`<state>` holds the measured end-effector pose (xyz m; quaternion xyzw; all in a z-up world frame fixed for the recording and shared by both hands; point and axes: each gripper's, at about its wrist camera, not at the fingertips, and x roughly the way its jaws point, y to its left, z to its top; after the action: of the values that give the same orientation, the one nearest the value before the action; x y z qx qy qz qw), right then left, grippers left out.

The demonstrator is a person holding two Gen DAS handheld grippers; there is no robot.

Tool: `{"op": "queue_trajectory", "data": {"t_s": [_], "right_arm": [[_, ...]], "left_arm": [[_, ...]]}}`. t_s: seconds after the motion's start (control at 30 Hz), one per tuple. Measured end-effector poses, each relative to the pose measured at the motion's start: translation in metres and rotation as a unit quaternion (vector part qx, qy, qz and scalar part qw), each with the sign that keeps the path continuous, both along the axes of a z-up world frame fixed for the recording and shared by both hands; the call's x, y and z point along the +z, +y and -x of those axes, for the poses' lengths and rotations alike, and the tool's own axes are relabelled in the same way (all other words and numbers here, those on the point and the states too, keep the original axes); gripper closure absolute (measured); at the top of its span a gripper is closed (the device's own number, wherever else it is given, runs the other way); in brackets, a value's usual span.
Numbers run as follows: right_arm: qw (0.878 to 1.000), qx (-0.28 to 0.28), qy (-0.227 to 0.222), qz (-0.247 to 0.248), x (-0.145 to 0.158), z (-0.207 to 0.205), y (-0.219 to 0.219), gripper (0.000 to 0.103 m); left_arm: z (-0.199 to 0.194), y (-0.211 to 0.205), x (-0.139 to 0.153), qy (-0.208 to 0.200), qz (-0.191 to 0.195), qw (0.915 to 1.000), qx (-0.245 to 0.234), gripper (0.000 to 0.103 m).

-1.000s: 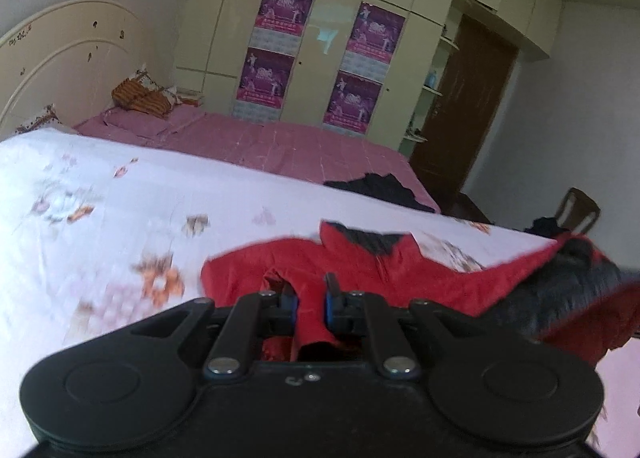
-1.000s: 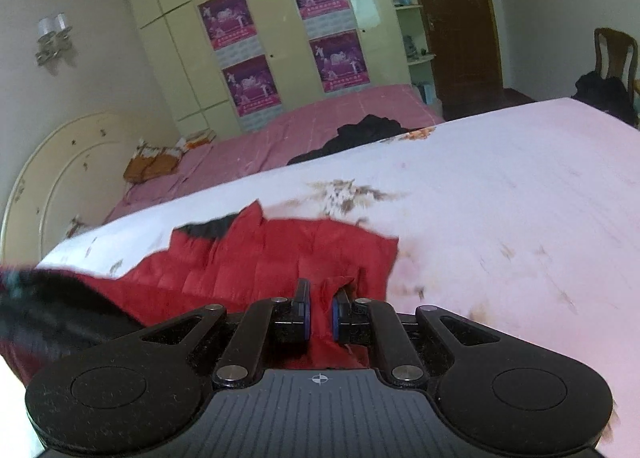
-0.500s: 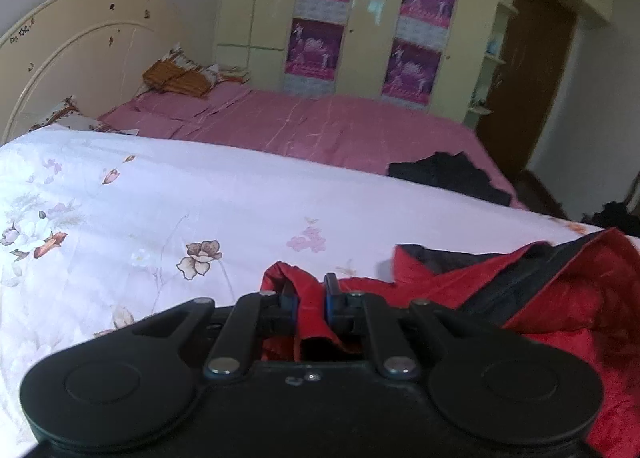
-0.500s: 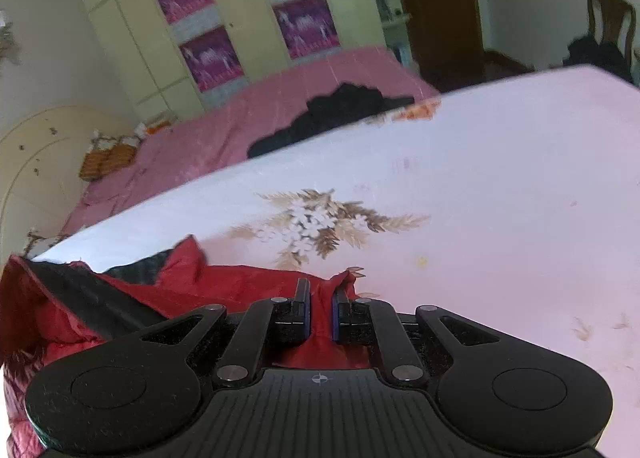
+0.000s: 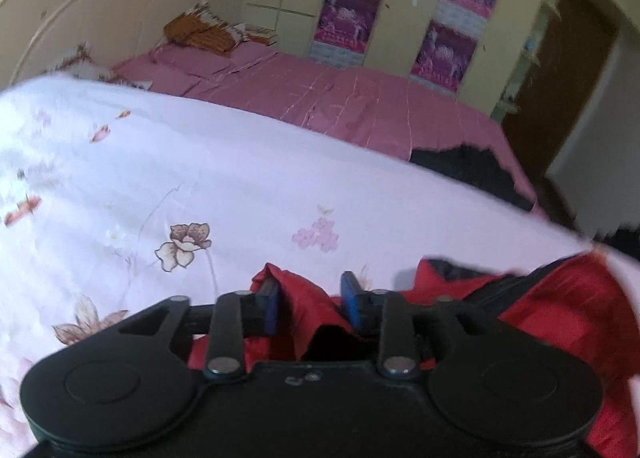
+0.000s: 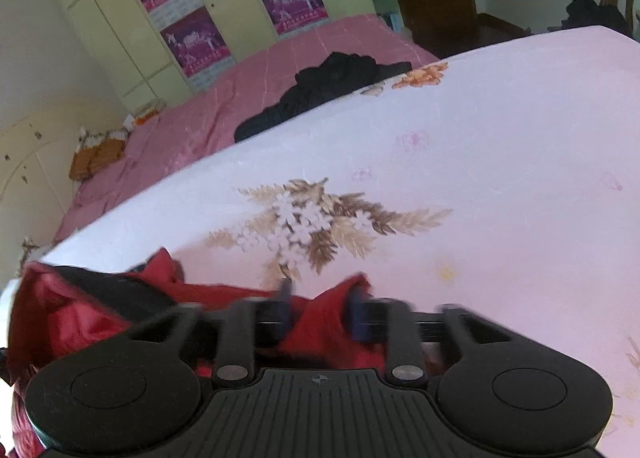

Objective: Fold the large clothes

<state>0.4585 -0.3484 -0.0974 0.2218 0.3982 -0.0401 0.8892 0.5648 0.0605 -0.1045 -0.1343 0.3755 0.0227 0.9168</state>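
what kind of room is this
Almost certainly a home bedroom. A bed with a pink sheet and curved cream headboard stands before tall built-in wardrobes hung with purple posters. The red jacket lies on a floral-covered surface nearby, likely a second bed.

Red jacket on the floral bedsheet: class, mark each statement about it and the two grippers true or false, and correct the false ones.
1. Both grippers are open. True: the left gripper and the right gripper have their fingers spread, with red jacket fabric lying loose between them.
2. The jacket lies on a plain blue sheet. False: it lies on a white floral bedsheet.
3. A dark garment lies on the pink bed behind. True.
4. The jacket lining is yellow. False: the lining showing is dark.
5. Purple posters hang on the wardrobe doors. True.
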Motion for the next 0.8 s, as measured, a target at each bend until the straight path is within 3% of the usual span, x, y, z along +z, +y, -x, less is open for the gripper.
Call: {"op": "queue_trajectory", "data": {"t_s": [0.03,0.07,0.1,0.13,0.2,0.37,0.4,0.47,0.6,0.73,0.8], "right_arm": [[1.0,-0.006,-0.006,0.014,0.002,-0.001,0.001,0.04],[0.999,-0.013,-0.015,0.028,0.005,-0.002,0.003,0.016],[0.999,-0.017,-0.026,0.035,0.009,0.0,0.002,0.011],[0.999,-0.016,-0.033,0.038,0.012,0.0,0.002,0.011],[0.998,-0.015,-0.043,0.05,0.017,0.002,0.005,0.011],[0.993,0.011,-0.075,0.086,0.028,0.015,0.026,0.013],[0.992,0.024,-0.078,0.097,0.028,0.017,0.035,0.027],[0.991,0.047,-0.075,0.102,0.025,0.021,0.054,0.044],[0.987,0.082,-0.076,0.111,0.01,0.025,0.096,0.044],[0.985,0.095,-0.067,0.127,-0.014,0.014,0.128,0.044],[0.982,0.09,-0.058,0.158,-0.029,0.007,0.134,0.044]], "left_arm": [[0.001,0.002,0.002,-0.006,0.006,1.0,0.003,0.054],[0.002,0.002,0.004,-0.016,0.0,0.9998,0.008,0.043],[0.006,0.002,0.007,-0.031,-0.013,0.9993,0.015,0.019],[0.012,0.002,0.012,-0.054,-0.027,0.9979,0.024,0.009],[0.024,0.002,0.021,-0.101,-0.043,0.9936,0.024,0.009],[0.038,-0.013,0.02,-0.107,-0.077,0.9909,-0.028,0.013],[0.042,-0.021,0.017,-0.108,-0.091,0.989,-0.044,0.014],[0.048,-0.039,0.007,-0.103,-0.113,0.985,-0.079,0.016],[0.054,-0.072,-0.017,-0.092,-0.148,0.9759,-0.131,0.022],[0.052,-0.09,-0.036,-0.084,-0.178,0.971,-0.136,0.023],[0.052,-0.091,-0.044,-0.08,-0.183,0.9711,-0.131,0.021]]}}
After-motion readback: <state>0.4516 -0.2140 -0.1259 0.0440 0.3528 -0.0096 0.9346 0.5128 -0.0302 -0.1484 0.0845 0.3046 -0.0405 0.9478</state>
